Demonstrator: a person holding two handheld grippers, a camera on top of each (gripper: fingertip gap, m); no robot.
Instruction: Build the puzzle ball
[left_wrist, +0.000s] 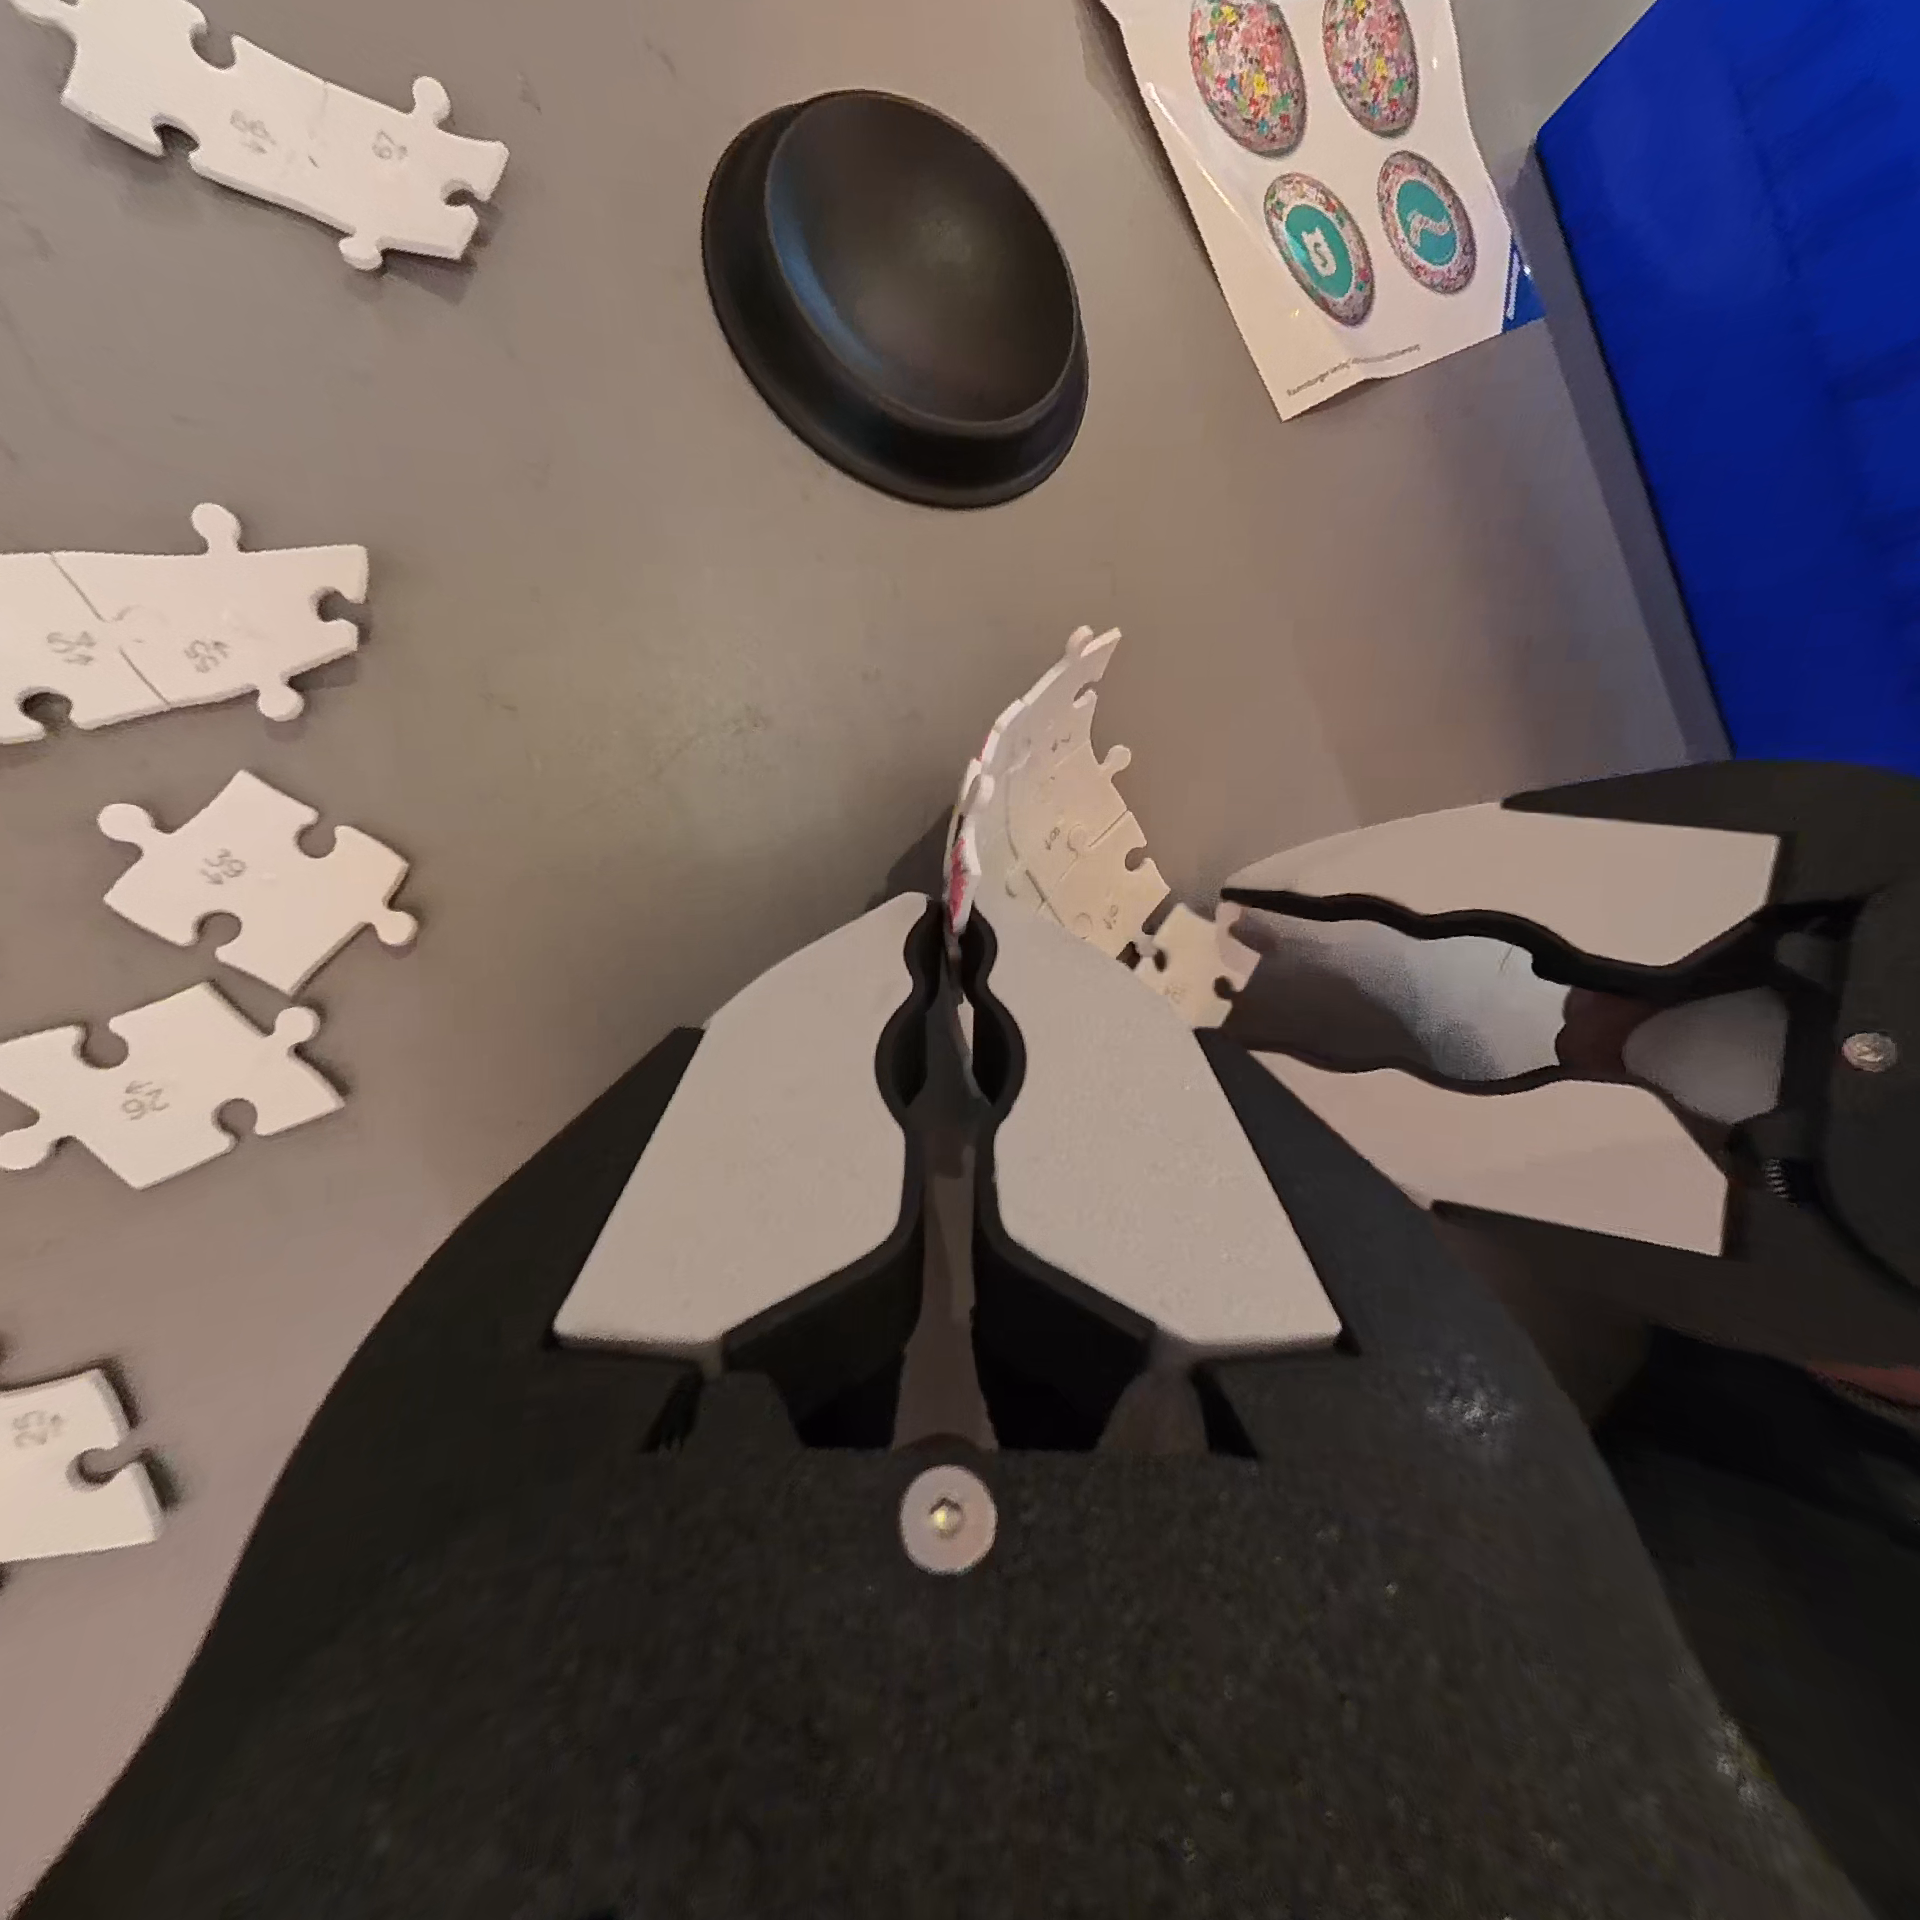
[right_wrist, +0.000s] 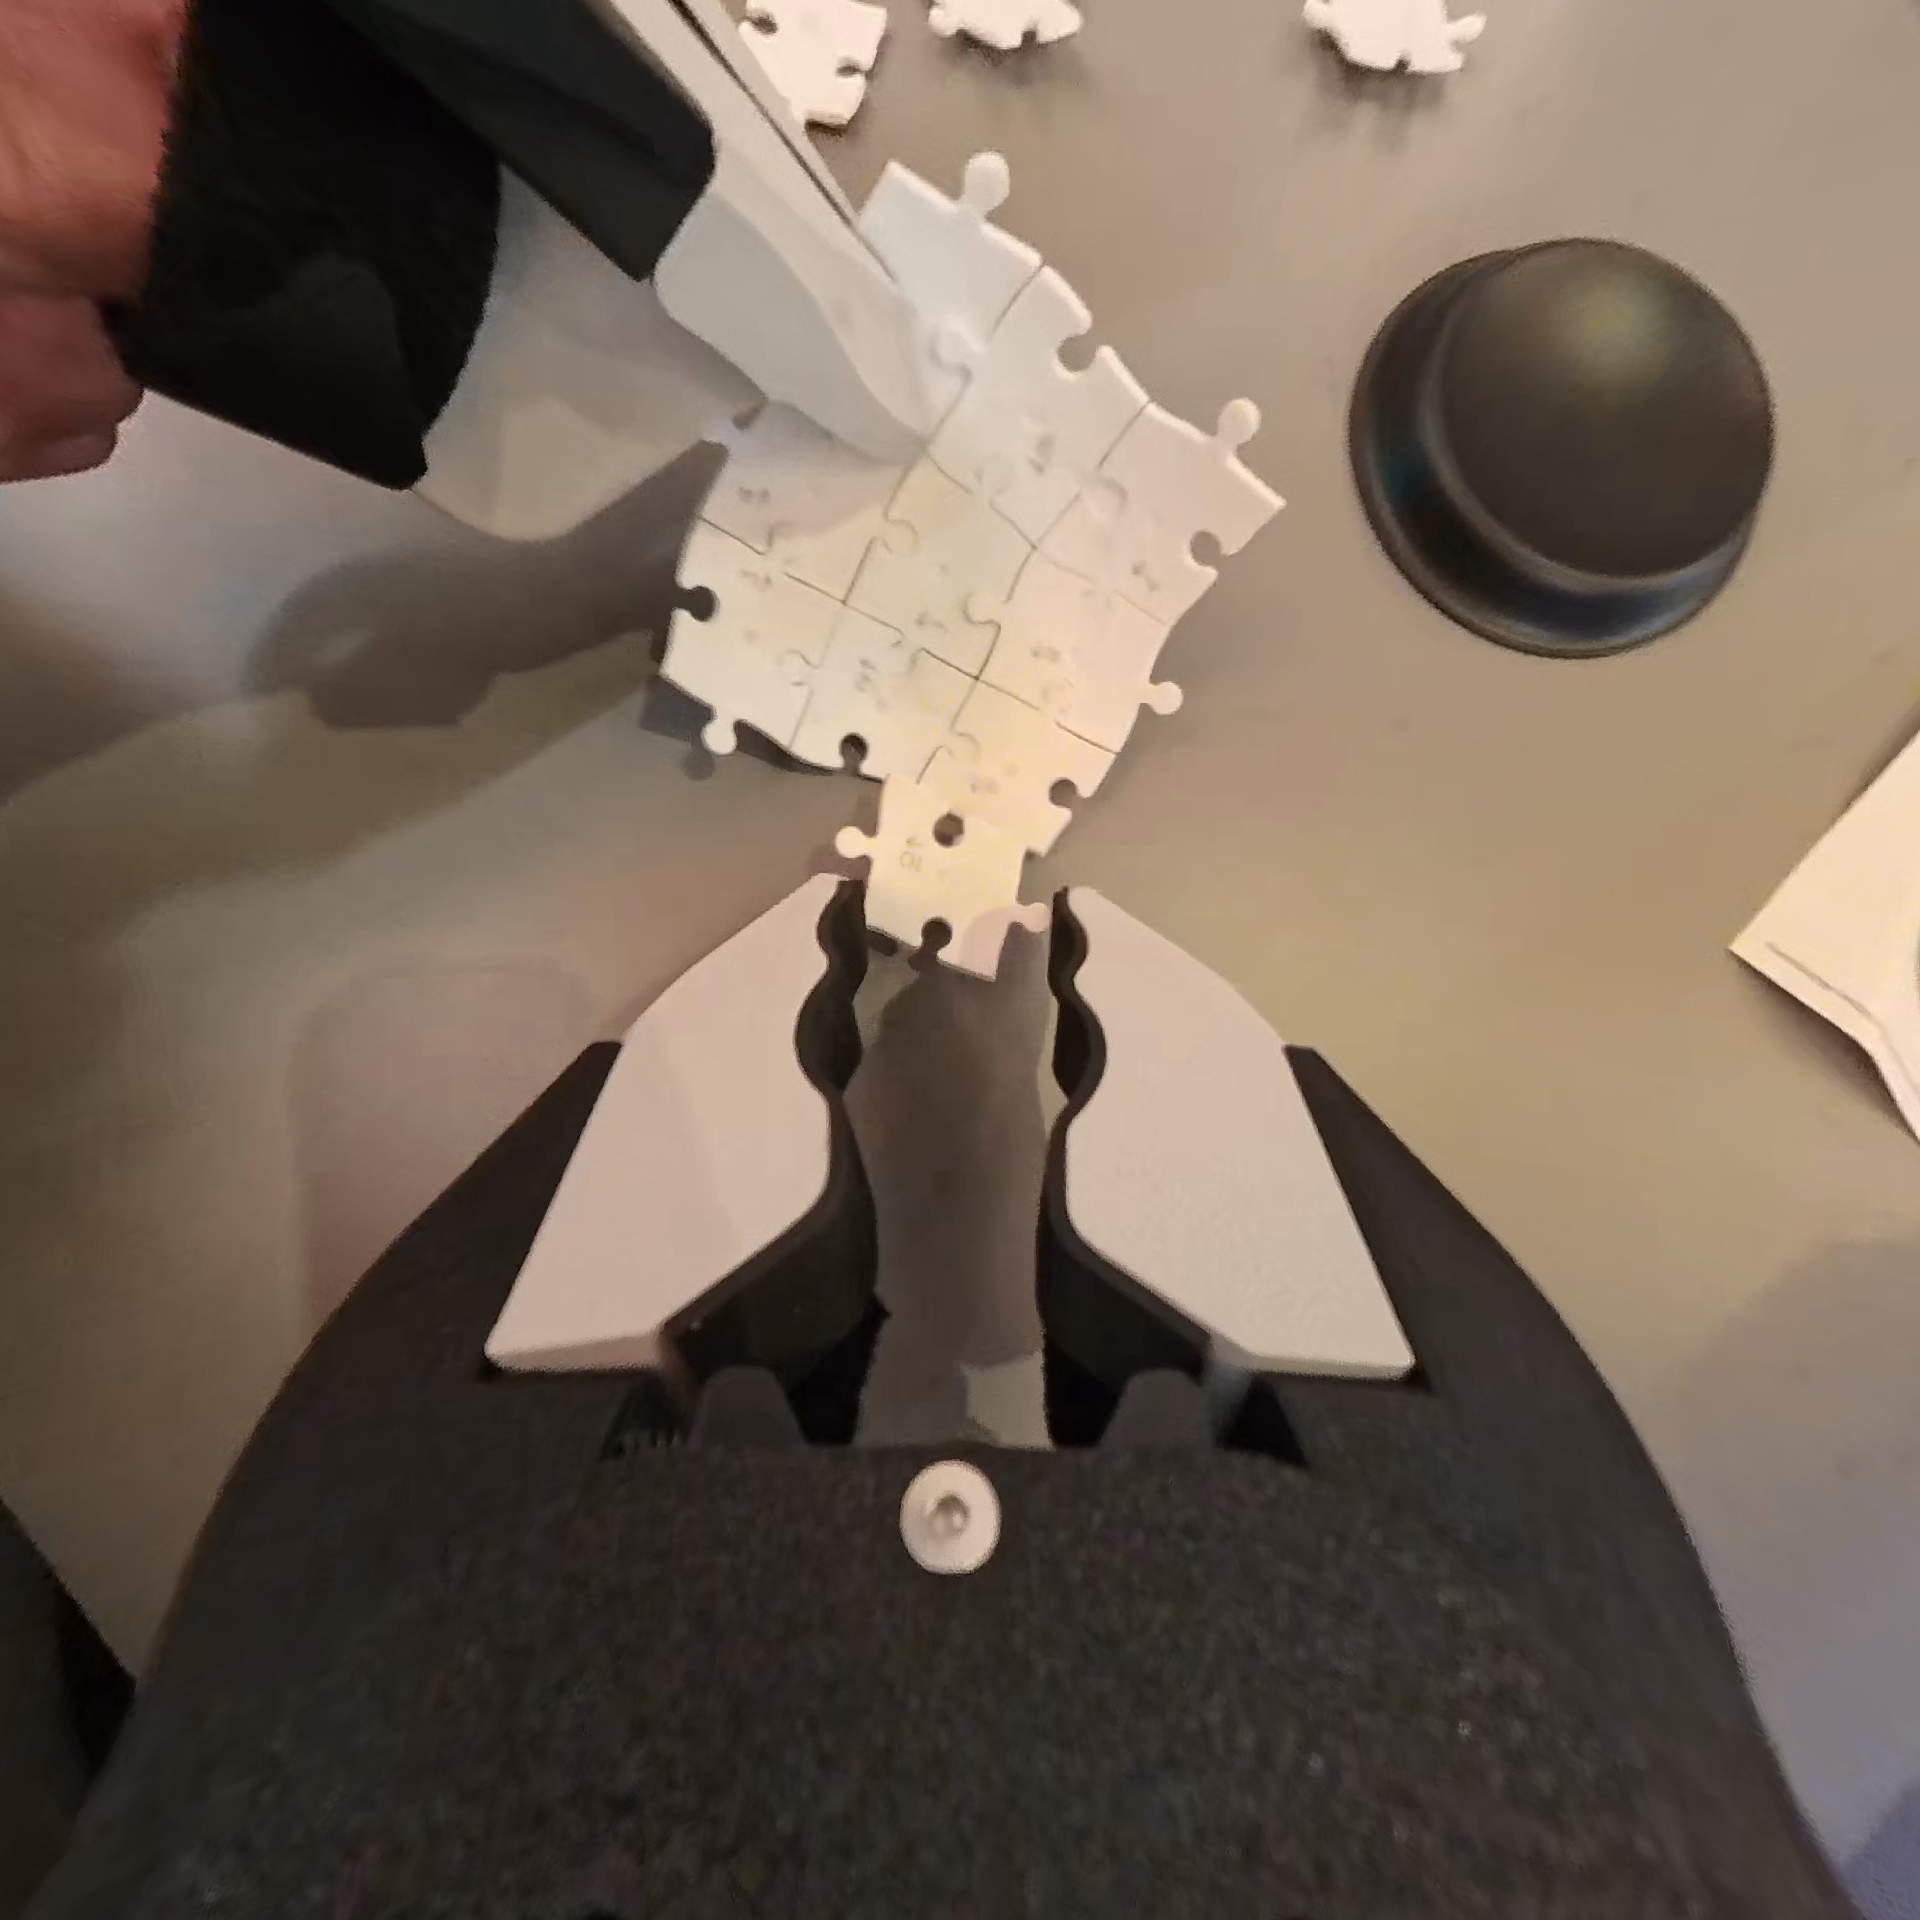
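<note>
Left tool (left_wrist: 951, 940) clamps curved white puzzle panel (right_wrist: 966, 561) (knobbed edges); right tool (right_wrist: 951, 914) apart.

Both wrist cams close, downward; share dome (left_wrist: 914, 301), probably.

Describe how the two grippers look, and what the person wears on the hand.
Both the left gripper and the right gripper have a rough black body, two pale grey fingers with wavy black inner pads, and a silver screw at the centre. A small spring shows on the right gripper. In the right wrist view, a black sleeve covers part of the hand on the left gripper.
</note>
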